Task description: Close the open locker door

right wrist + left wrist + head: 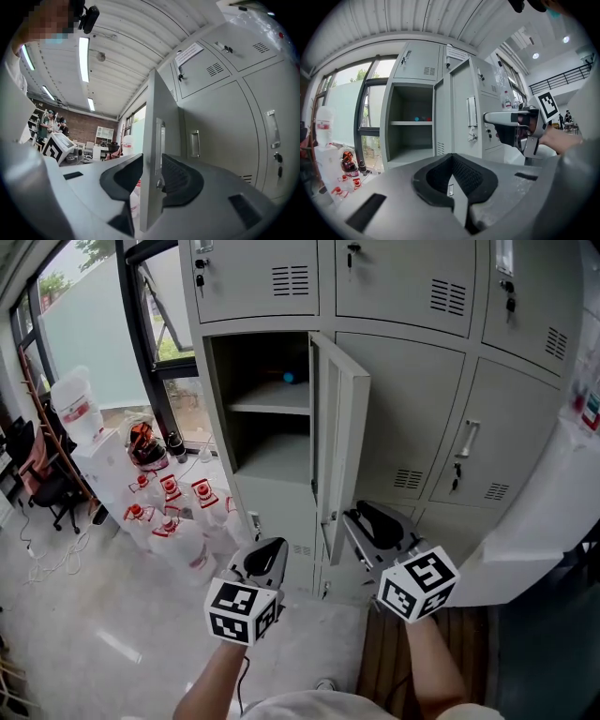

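Grey locker door [152, 117] edge sits between my right gripper's [150, 165] released jaws; my left gripper [452, 161] is clenched, empty

Left grey plastic gripper [272, 549] held forward on a bare forearm [211, 681], jaws pressed together; right grey plastic gripper [361, 518] level, just right of those jaws, own jaws apart.

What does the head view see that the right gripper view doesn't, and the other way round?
Only the head view shows inside the locker: its shelf, a small blue thing, and the floor. Only the right gripper view shows the ceiling lights, a brick-walled room behind, and the door's edge between the right gripper's open jaws. Both show the open locker door and closed lockers with handles.
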Available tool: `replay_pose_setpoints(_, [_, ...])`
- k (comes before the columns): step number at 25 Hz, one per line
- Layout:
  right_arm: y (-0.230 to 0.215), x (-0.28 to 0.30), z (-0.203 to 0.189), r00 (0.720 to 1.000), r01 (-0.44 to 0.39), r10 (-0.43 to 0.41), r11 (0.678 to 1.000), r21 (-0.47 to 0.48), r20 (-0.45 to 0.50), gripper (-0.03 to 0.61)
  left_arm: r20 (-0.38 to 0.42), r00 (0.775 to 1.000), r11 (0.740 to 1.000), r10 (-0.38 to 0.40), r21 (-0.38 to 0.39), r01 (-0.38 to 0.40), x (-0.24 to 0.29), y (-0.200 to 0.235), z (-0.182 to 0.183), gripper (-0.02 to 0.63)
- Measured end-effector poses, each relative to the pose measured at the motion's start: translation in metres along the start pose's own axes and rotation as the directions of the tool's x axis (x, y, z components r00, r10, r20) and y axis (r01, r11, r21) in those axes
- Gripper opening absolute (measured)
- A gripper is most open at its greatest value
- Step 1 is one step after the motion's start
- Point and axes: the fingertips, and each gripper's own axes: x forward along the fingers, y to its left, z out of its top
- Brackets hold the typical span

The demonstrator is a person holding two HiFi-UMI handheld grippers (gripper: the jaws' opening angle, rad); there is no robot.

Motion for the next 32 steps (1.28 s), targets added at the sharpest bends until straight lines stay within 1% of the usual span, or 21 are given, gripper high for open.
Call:
replay_pose_setpoints(2, [-0.002, 0.004, 0.0, 0.999, -0.044, 0.044, 0.999, 0.006, 0.009, 0.102, -0.002, 1.0, 1.0, 0.023, -0.003, -0.023, 0.002, 0.002, -0.001, 0.006])
replay_pose_setpoints(5, [-0.001, 0.008, 0.001, 0.993, -0.116, 0.116, 0.993, 0.009, 0.019, 0.125, -0.004, 0.998, 0.998, 0.057, -0.006, -0.057, 0.004, 0.006, 0.0, 0.006])
replay_pose_setpoints(10, [0.007, 0.016, 0.002, 0.978, -0.208, 0.209, 0.977, -0.041, 0.022, 0.141, -0.012, 0.994, 0.994, 0.108, -0.011, -0.108, 0.001, 0.011, -0.003, 0.006])
replay_pose_setpoints(14, [0.017, 0.024, 0.002, 0.963, -0.267, 0.268, 0.962, -0.051, 0.023, 0.141, -0.022, 0.988, 0.988, 0.152, -0.018, -0.152, -0.005, 0.019, -0.007, 0.006])
replay_pose_setpoints(19, [0.024, 0.034, 0.001, 0.946, -0.324, 0.325, 0.946, -0.02, 0.023, 0.143, -0.023, 0.979, 0.979, 0.201, -0.018, -0.202, -0.015, 0.028, -0.007, 0.006])
replay_pose_setpoints(23, [0.032, 0.041, 0.001, 0.932, -0.36, 0.361, 0.933, -0.021, 0.026, 0.143, -0.027, 0.972, 0.973, 0.232, -0.017, -0.232, -0.023, 0.032, -0.007, 0.006])
replay_pose_setpoints(27, [0.037, 0.048, 0.0, 0.926, -0.377, 0.377, 0.926, -0.003, 0.029, 0.142, -0.035, 0.967, 0.968, 0.251, -0.018, -0.252, -0.028, 0.036, -0.01, 0.006])
replay_pose_setpoints(32, [0.048, 0.057, 0.0, 0.914, -0.405, 0.405, 0.914, -0.009, 0.03, 0.133, -0.042, 0.964, 0.964, 0.264, -0.025, -0.265, -0.034, 0.041, -0.014, 0.006])
